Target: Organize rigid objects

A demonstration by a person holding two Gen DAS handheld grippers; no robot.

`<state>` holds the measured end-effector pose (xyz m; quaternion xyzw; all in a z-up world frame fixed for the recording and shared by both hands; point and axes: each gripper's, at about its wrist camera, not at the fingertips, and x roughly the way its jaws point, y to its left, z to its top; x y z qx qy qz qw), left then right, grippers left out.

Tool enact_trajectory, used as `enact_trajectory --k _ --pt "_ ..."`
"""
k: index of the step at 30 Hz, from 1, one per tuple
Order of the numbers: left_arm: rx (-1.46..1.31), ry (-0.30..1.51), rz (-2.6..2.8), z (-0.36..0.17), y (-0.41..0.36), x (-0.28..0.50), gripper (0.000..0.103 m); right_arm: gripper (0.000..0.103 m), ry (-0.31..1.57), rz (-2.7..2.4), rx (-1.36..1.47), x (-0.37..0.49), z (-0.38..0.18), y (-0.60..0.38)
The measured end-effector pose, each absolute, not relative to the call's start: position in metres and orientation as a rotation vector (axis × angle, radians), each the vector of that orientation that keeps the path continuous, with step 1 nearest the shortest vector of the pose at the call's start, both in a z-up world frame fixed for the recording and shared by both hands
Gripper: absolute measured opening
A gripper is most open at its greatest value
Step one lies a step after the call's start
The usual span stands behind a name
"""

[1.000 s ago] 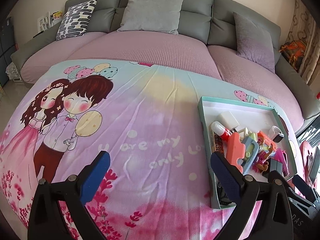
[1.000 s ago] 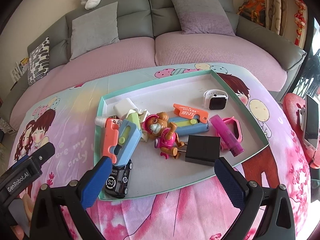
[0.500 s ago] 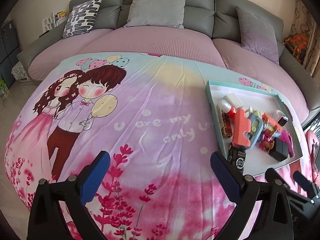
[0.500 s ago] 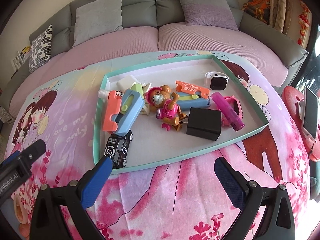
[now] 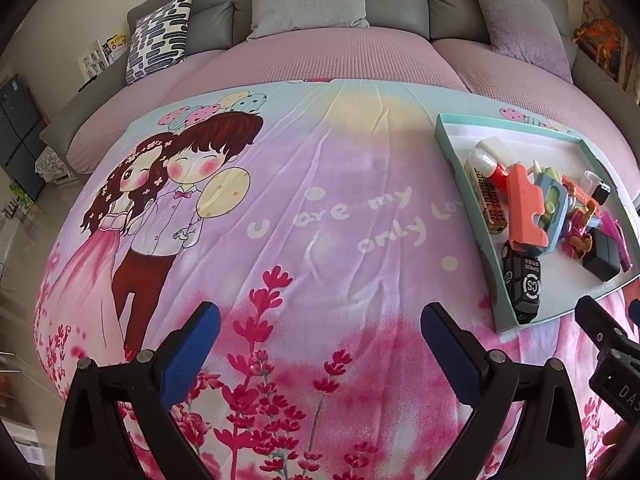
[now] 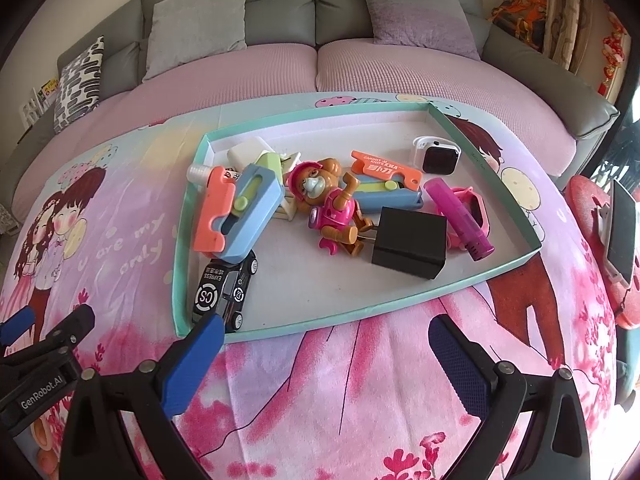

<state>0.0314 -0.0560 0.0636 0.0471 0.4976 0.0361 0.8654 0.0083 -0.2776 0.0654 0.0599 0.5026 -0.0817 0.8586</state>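
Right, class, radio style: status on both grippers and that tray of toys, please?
Left gripper open, empty, over bare blanket. Right gripper open, empty, short of tray. Toys piled inside; black toy car nearest. Nothing blocking.

Teal-rimmed tray [image 6: 484, 276]; black cube [image 6: 410, 242]; pink cartoon-print cloth [image 5: 320, 240]; grey sofa [image 6: 280, 0].

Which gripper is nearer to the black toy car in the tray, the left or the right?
Right. The right gripper is open, its left finger just in front of the black toy car. The left gripper is open over the printed cloth, left of the tray.
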Motion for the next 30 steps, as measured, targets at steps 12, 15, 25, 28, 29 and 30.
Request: enact_trajectory --k 12,15,25,28,29,30 --pt "0.116 1.057 0.072 0.0576 -0.0503 0.0369 0.100 0.103 1.070 -0.173 0.114 0.0120 0.0599 -0.2769" --pt "0.111 1.062 0.062 0.0565 -0.0513 0.0378 0.100 0.103 1.071 -0.175 0.112 0.0122 0.0595 -0.2776" --pt "0.067 1.074 0.041 0.0562 -0.0489 0.0391 0.100 0.103 1.073 -0.172 0.110 0.0124 0.0583 -0.2770" --pt "0.074 1.078 0.040 0.0547 -0.0499 0.0387 0.100 0.103 1.078 -0.170 0.109 0.0126 0.0567 -0.2764" --pt "0.076 1.079 0.039 0.0543 -0.0501 0.0389 0.100 0.103 1.078 -0.170 0.109 0.0126 0.0564 -0.2764" --pt "0.077 1.080 0.037 0.0539 -0.0506 0.0390 0.100 0.103 1.079 -0.171 0.109 0.0127 0.0560 -0.2758"
